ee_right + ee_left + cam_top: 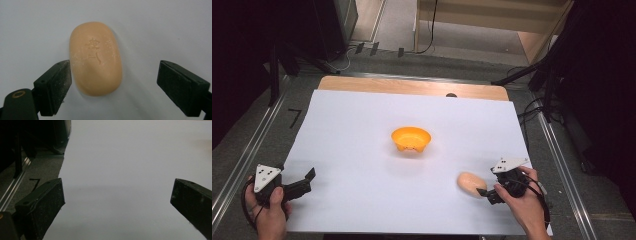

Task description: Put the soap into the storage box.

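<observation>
Two grippers are seen low on the white sheet (362, 150) that covers the table, one at each near corner. The right gripper (113, 82) is brought up to a peach-coloured bar of soap (95, 58), which is lying flat on the sheet near the right front edge, with a stamped mark on its upper face. The soap is found between the jaws, but it is not clamped: the jaw seen at the left of the right gripper view is touching or all but touching the bar's side, while the other jaw is held well clear, with bare sheet showing in the gap. From the high view, the soap (472, 183) is seen just beside the right gripper (484, 192), and an orange bowl (411, 138) is standing well apart from it near the middle of the sheet. The left gripper (309, 176) is held in the left hand (269, 210) at the near left corner, its jaws spread wide over bare sheet, nothing between them.
</observation>
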Tool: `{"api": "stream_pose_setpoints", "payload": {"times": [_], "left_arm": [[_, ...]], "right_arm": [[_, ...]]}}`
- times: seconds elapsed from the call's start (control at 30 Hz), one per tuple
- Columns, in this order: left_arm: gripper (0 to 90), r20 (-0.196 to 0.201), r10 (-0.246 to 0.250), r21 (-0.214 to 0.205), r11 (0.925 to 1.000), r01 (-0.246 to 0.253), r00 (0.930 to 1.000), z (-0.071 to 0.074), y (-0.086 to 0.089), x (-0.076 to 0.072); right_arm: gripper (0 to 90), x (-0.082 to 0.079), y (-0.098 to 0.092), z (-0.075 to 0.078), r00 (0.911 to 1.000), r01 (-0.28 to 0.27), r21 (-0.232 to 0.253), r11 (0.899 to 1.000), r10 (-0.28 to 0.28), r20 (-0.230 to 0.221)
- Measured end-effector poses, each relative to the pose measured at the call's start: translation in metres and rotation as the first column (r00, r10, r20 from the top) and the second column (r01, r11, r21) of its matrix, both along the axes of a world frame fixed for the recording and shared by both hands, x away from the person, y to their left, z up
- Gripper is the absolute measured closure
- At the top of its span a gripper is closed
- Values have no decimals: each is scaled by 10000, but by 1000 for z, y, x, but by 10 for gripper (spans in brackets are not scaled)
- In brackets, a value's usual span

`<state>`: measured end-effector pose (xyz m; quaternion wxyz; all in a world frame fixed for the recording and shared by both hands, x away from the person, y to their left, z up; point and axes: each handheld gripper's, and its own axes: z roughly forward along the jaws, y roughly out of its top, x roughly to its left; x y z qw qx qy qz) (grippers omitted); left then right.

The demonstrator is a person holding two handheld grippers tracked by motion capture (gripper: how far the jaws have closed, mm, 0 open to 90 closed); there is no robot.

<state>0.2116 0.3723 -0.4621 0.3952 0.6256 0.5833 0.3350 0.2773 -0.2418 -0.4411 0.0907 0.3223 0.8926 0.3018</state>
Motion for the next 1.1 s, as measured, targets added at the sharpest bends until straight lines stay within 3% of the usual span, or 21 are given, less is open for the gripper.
{"api": "stream_pose_setpoints", "payload": {"times": [0.2, 0.3, 0.6, 0.67, 0.87, 0.9, 1.1], "left_arm": [[0, -11, -23, 8, 10000, 23, 10000, 0, 0, 0], [0, -25, -33, 9, 10000, 33, 10000, 0, 0, 0], [0, -37, -16, 0, 10000, 16, 10000, 0, 0, 0], [0, -32, -19, 8, 10000, 19, 10000, 0, 0, 0], [0, -53, -25, 25, 10000, 25, 10000, 0, 0, 0], [0, -46, -28, 31, 10000, 28, 10000, 0, 0, 0], [0, -41, -18, 77, 10000, 18, 10000, 0, 0, 0]], "right_arm": [[147, 3, 8, -2, 9986, -323, -79, 9994, 319, -428], [147, 6, 15, -6, 9967, -518, -441, 9977, 489, -641], [170, 13, 24, -16, 9930, -706, -840, 9940, 620, -1001], [208, 15, 28, -20, 9897, -762, -874, 9933, 648, -1274], [250, 17, 30, -20, 9892, -710, -1000, 9925, 571, -1349], [288, 16, 31, -20, 9911, -657, -1169, 9910, 512, -1232], [318, 15, 34, -19, 9929, -776, -1431, 9867, 636, -1003]]}}
